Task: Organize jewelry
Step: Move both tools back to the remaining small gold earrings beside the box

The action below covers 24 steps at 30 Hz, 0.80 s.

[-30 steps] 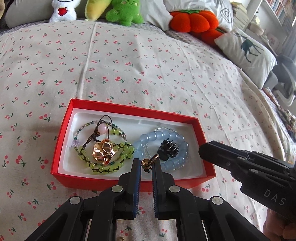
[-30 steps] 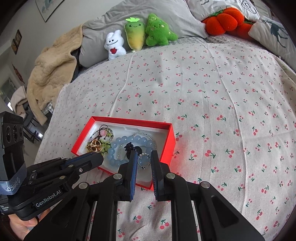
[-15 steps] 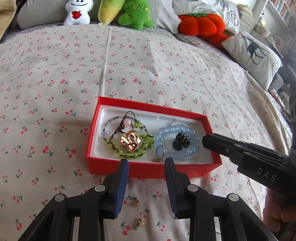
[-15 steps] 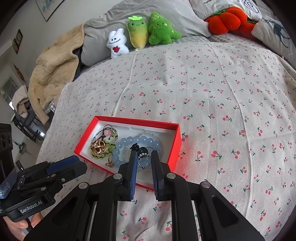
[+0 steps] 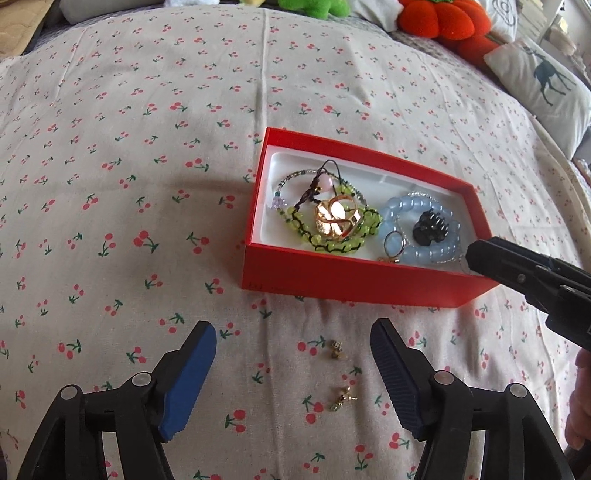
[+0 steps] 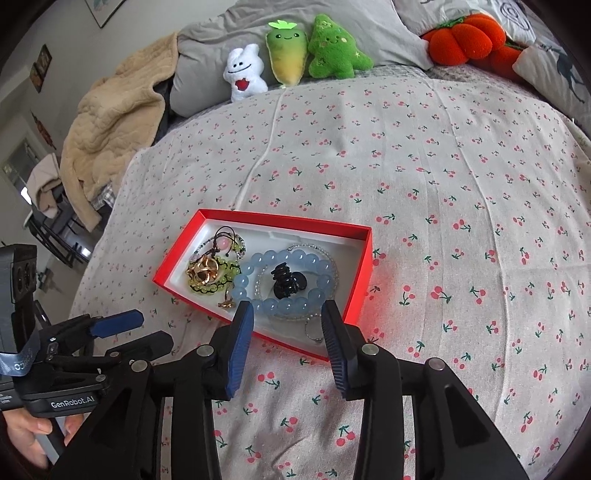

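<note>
A red box (image 5: 343, 282) (image 6: 360, 282) with a white lining lies on the cherry-print bedspread. It holds a green bead bracelet (image 5: 332, 242), a gold clip (image 5: 336, 218) (image 6: 202, 273), a blue bead bracelet (image 5: 421, 225) (image 6: 291, 277), a black claw clip (image 5: 430, 229) (image 6: 288, 282), a gold ring (image 5: 391, 245) (image 6: 227, 301) and a silver ring (image 6: 314, 330). My left gripper (image 5: 293, 339) is open and empty, short of the box. Two small earrings (image 5: 335, 349) (image 5: 341, 398) lie on the bedspread between its fingers. My right gripper (image 6: 288, 321) is open and empty over the box's near edge.
Plush toys (image 6: 325, 48) and an orange pumpkin cushion (image 6: 465, 35) line the far side of the bed. A beige blanket (image 6: 110, 122) hangs at the far left. A deer-print pillow (image 5: 543, 77) lies at the right.
Both grippers have opened wide. The gold ring left my left gripper and the silver ring left my right gripper; both lie in the box. My left gripper has drawn back and leftward.
</note>
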Each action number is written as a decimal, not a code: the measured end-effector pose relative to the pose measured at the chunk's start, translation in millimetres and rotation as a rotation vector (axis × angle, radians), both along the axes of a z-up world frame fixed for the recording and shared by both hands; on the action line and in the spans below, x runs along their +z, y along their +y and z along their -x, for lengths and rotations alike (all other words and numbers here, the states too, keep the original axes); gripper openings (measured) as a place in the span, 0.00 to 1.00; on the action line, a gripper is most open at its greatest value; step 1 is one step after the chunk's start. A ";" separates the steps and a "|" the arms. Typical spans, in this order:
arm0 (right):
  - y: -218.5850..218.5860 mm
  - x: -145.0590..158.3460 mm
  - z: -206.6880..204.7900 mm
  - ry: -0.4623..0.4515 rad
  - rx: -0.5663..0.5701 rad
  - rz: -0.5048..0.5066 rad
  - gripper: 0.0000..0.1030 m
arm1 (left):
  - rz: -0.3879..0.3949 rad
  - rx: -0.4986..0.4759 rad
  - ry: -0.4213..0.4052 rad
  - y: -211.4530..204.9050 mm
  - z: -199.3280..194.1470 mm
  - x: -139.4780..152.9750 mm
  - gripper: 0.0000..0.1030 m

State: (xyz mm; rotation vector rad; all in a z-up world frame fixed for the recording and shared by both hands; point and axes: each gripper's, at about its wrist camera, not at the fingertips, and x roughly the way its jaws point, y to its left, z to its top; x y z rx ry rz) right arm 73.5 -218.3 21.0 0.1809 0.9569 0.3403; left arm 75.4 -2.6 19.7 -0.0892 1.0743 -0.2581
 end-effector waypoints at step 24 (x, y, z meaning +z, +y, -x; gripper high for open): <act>5.1 -31.3 43.5 0.119 -0.027 0.288 0.62 | -0.080 0.003 0.084 17.1 25.1 -21.9 0.85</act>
